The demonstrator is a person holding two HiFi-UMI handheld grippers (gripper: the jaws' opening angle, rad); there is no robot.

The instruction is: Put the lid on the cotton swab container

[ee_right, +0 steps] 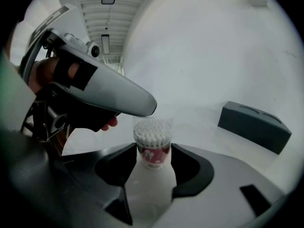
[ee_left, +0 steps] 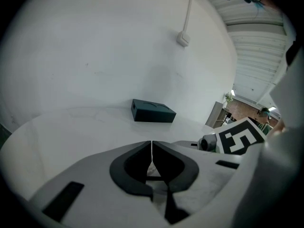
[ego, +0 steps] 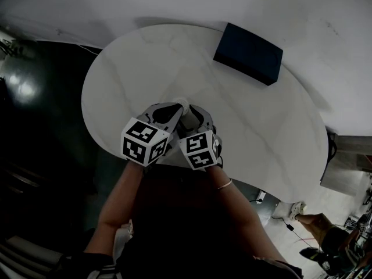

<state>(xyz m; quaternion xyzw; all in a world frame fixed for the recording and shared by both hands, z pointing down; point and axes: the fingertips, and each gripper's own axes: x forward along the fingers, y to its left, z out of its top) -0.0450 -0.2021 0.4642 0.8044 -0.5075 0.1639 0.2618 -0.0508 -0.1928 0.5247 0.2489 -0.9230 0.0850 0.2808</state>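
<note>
The right gripper clasps the cotton swab container by its red-labelled band. The container stands upright between the jaws, long axis vertical, top upward. It looks light, thin-walled, slick and crushable, so a gentle low hold suits. The left gripper is clenched just above-left.

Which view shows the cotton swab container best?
Right gripper view: the cotton swab container stands between the right tool's jaws, swab tips showing. Head view shows only a pale sliver between it and the left tool. Left gripper view doesn't show it.
</note>
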